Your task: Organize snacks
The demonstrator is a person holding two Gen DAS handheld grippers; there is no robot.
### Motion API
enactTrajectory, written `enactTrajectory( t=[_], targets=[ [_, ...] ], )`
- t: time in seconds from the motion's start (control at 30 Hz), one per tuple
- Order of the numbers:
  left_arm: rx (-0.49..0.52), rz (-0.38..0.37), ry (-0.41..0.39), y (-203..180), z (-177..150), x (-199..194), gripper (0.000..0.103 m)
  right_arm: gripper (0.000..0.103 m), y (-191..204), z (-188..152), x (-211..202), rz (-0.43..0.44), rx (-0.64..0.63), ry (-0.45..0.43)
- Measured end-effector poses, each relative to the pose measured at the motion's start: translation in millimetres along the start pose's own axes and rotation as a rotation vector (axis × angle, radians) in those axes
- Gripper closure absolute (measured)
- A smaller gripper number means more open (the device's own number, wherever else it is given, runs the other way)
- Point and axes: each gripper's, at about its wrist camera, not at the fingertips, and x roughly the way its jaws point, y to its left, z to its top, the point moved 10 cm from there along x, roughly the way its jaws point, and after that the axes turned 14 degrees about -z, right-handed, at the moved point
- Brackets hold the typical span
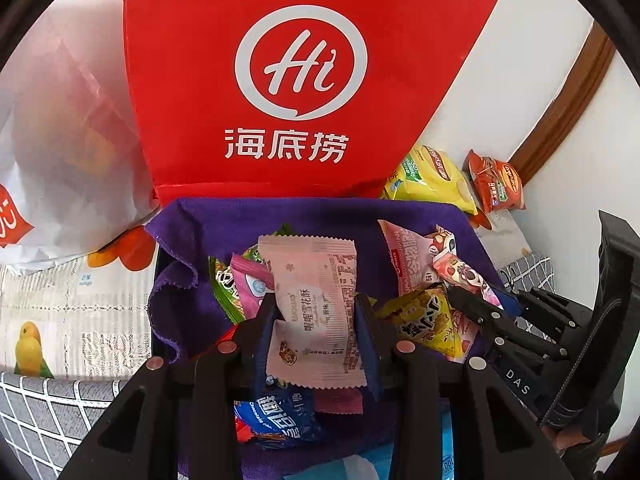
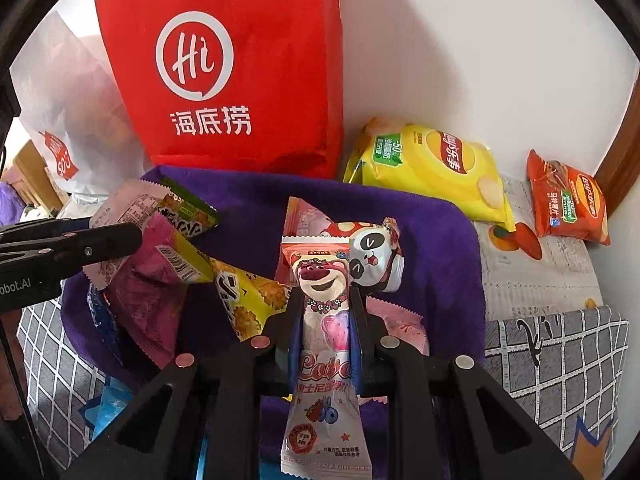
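Note:
My left gripper point(image 1: 316, 312) is shut on a pale pink nougat packet point(image 1: 316, 300), held above a box lined with purple cloth point(image 1: 320, 216) that holds several snack packets. My right gripper point(image 2: 325, 304) is shut on a tall packet with a pink bear point(image 2: 324, 320) over the same purple-lined box point(image 2: 432, 248). A panda-face packet point(image 2: 374, 258) lies just beyond it. The right gripper also shows in the left wrist view point(image 1: 492, 316), and the left gripper in the right wrist view point(image 2: 80, 248).
A red paper bag point(image 1: 296, 80) stands behind the box against the white wall. A white plastic bag point(image 1: 52, 160) is to its left. A yellow chip bag point(image 2: 432, 168) and an orange chip bag point(image 2: 568, 200) lie at the right on a printed tablecloth point(image 1: 80, 308).

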Motion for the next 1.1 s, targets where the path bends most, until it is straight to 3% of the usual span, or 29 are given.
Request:
enactTrajectory(
  t=[0.63, 0.77, 0.97, 1.1],
  targets=[
    [-0.008, 0.015, 0.025, 2.1, -1.8, 3.0, 0.063, 0.078, 1.9, -4.4, 1.1, -0.009, -0.027, 0.026],
    [-0.008, 0.017, 0.032, 0.5, -2.0, 1.4, 0.057, 0.068, 1.2, -2.9, -2.2, -0.018, -0.028, 0.017],
    [0.022, 0.035, 0.009, -7.7, 2.4, -14.5, 0.042, 0.067, 1.9, 2.6, -14.5, -0.011, -0.022, -0.007],
    [0.019, -0.002, 0.007, -19.3, 2.9, -31.7, 0.040, 0.062, -0.1, 8.2, -31.0, -0.019, -0.018, -0.037]
  ],
)
